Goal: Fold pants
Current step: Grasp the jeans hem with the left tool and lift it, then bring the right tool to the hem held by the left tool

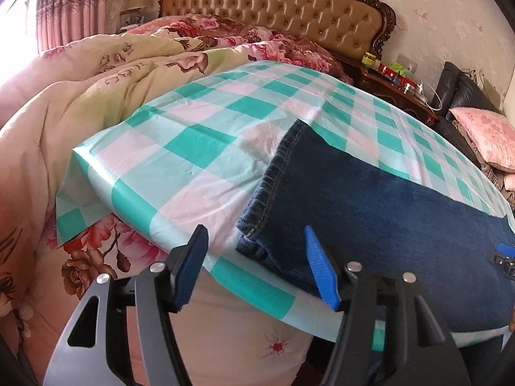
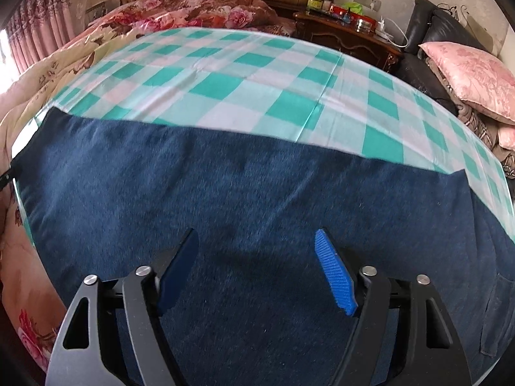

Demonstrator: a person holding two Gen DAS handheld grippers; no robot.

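The room was a bedroom: one bed with a tufted tan headboard (image 1: 273, 3), floral quilts (image 1: 64, 103) heaped toward the pink curtains (image 1: 61, 16), and one dark wooden nightstand (image 2: 347, 38) crowded with small jars and tins. One pink cushion (image 2: 470, 77) leaned on a black leather seat (image 2: 425, 25) beyond it. Over the bed lay a single teal-and-white checked cloth (image 1: 180, 148), one corner drooping off the near edge.

One pair of dark blue jeans (image 2: 257, 193) lay flat on that cloth — stretched lengthwise along its near side, filling most of the right wrist view. In the left wrist view the stitched hem end (image 1: 267, 193) showed, the layers stacked one on the other, sitting close to the cloth's front edge.

Two grippers were in play. The left hand-held gripper (image 1: 257, 267) hovered at the hem corner with its two fingers spread wide, nothing between them; one blue ribbed pad (image 1: 322, 270) sat over the denim's edge. The right hand-held gripper (image 2: 254, 270) hung above the middle of the jeans, its fingers likewise apart and holding nothing. Its tip also peeked in at the right margin of the left wrist view.
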